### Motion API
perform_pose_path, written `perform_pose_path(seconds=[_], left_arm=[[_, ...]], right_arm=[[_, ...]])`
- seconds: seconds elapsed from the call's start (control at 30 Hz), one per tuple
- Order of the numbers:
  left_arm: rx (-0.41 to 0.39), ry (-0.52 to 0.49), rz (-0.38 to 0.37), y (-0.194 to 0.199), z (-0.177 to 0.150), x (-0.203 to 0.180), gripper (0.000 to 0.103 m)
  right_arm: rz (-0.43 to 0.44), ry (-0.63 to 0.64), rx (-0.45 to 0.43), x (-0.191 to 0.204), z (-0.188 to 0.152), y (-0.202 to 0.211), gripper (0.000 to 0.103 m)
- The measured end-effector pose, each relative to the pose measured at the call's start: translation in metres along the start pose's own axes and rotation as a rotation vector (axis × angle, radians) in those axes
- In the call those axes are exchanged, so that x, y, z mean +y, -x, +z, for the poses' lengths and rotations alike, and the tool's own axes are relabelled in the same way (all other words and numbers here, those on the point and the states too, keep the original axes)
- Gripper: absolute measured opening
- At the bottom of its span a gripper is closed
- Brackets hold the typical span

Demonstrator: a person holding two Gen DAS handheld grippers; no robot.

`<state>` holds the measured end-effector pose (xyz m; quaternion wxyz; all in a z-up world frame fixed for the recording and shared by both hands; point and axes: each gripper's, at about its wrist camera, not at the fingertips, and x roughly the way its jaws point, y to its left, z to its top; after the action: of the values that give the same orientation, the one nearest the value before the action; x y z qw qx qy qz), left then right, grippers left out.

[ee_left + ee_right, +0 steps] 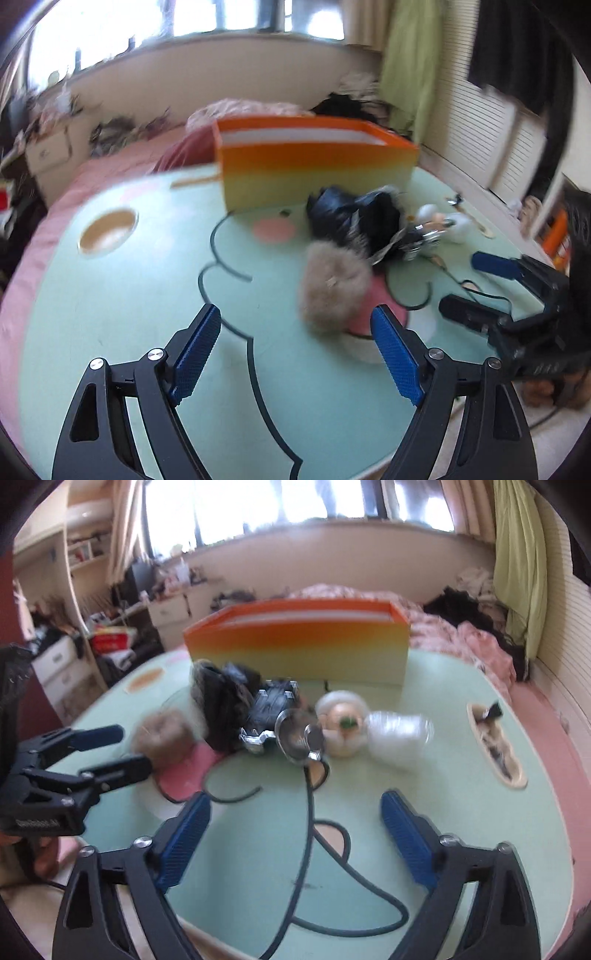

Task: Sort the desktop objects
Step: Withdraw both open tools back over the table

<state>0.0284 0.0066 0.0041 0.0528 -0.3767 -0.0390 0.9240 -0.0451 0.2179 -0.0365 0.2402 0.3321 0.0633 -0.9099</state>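
Centrally, orange box (295, 646), contents hidden

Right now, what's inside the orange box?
Only the white inner wall near the rim of the orange box shows. Its front side hides the bottom, so I cannot tell whether anything is in it.

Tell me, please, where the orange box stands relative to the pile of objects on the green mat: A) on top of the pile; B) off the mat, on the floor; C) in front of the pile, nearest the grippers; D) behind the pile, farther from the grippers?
D: in both wrist views the orange box stands on the green mat beyond the pile, including the beige fluffy thing.
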Motion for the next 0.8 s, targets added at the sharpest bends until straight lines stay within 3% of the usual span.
perform_pose_path(seconds=[0.07,0.17,0.43,0.47,0.8], left_arm=[[-0.009,-0.056,0.064,-0.006,-0.002,-0.009,0.090],[-0.006,-0.097,0.038,-0.005,-0.004,-0.020,0.092],[-0.008,-0.094,0.039,-0.007,0.000,-0.022,0.096],[-0.009,-0.093,0.038,-0.008,-0.001,-0.022,0.103],[-0.038,-0.091,0.035,-0.006,-0.006,-0.020,0.103]], right_arm=[[-0.033,0.030,-0.010,0.002,-0.003,-0.005,0.103],[-0.019,0.025,-0.007,-0.003,-0.003,-0.004,0.103],[-0.006,0.022,-0.015,-0.006,-0.005,-0.002,0.103],[-0.004,0.023,-0.015,-0.005,-0.005,-0.001,0.103],[0.013,0.051,-0.026,0.003,-0.006,-0.001,0.103]])
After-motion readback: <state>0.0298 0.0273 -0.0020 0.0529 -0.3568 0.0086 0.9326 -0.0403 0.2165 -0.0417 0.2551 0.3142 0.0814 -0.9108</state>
